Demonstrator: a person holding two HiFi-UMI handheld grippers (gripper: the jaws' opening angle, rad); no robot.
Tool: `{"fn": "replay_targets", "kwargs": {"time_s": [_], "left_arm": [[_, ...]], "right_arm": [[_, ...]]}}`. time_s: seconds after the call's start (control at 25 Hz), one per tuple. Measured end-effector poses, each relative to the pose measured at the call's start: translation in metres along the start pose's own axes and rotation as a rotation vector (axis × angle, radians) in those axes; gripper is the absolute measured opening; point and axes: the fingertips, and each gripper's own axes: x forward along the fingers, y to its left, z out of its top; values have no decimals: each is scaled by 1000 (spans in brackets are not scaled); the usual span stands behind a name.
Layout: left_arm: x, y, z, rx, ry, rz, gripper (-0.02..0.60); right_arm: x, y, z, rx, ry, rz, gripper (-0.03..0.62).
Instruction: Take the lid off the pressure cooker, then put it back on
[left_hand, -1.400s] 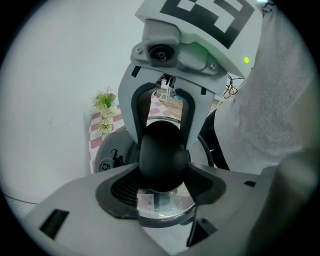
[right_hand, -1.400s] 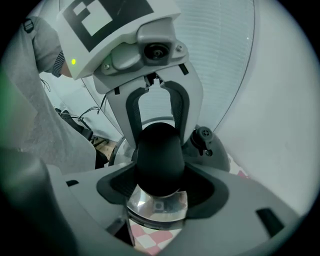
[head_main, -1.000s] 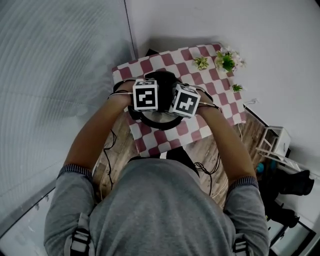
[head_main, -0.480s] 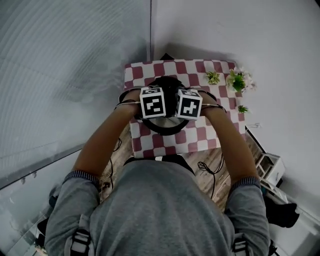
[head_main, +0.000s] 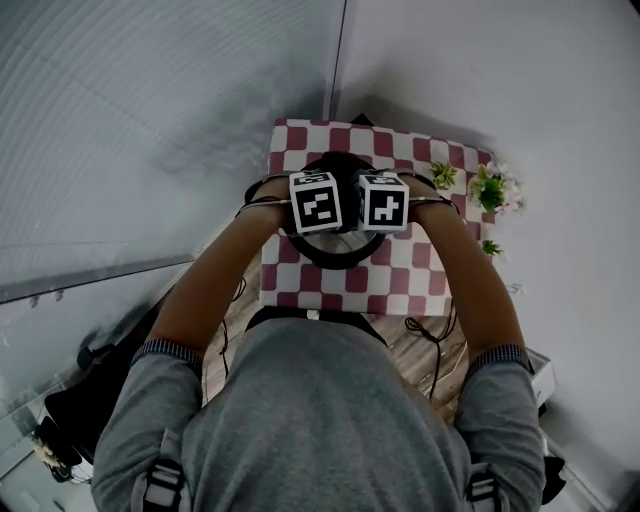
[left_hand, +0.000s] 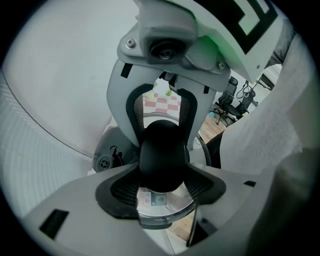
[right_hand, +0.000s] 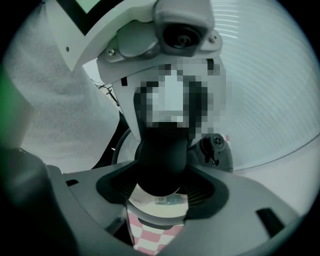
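Note:
A pressure cooker (head_main: 330, 256) with a black rim stands on the red-and-white checked table (head_main: 400, 280). Both grippers hang steeply over it, their marker cubes side by side. The left gripper (left_hand: 162, 186) and the right gripper (right_hand: 161, 192) face each other across the black handle (left_hand: 164, 155) of the steel lid (left_hand: 162, 207). Each has its ribbed pads pressed on that handle (right_hand: 162, 160). In the head view the cubes and hands hide the lid, so I cannot tell if it sits on the pot or is raised.
Small potted plants (head_main: 488, 190) stand along the table's right edge. Walls close in behind and to the left of the table. Cables (head_main: 425, 335) hang down onto the wooden floor at the table's near side.
Both marker cubes have turned together over the cooker and now sit level side by side. The hands stay over the pot. The head view has swung, so the table looks squarer.

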Motion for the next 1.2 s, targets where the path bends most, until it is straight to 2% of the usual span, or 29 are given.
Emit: {"fn": "replay_targets", "kwargs": {"time_s": [0.16, 0.32, 0.4, 0.52, 0.64, 0.76, 0.88, 1.04, 1.2], "left_arm": [[-2, 2, 2, -24, -76, 42, 302], [-12, 5, -3, -94, -167, 141, 310], [-22, 9, -5, -119, -201, 203, 310], [-41, 10, -6, -135, -255, 294, 311], [-59, 5, -5, -169, -333, 336, 311], [-76, -7, -1, -207, -442, 356, 311], [-101, -15, 7, -246, -601, 419, 311], [-129, -31, 14, -301, -804, 470, 310], [-144, -56, 18, -283, -902, 510, 297]], "right_arm": [[0, -1, -2, 6, -49, 13, 301], [-8, 0, -3, 48, -141, -15, 345], [-19, -3, -1, 71, -199, -62, 347], [-42, -12, 4, 125, -335, -182, 346], [-65, -14, 6, 221, -498, -278, 345], [-89, -5, 9, 318, -676, -343, 333], [-113, 10, 14, 392, -839, -405, 322], [-137, 31, 17, 422, -938, -512, 300], [-153, 56, 17, 454, -1045, -582, 266]]}}
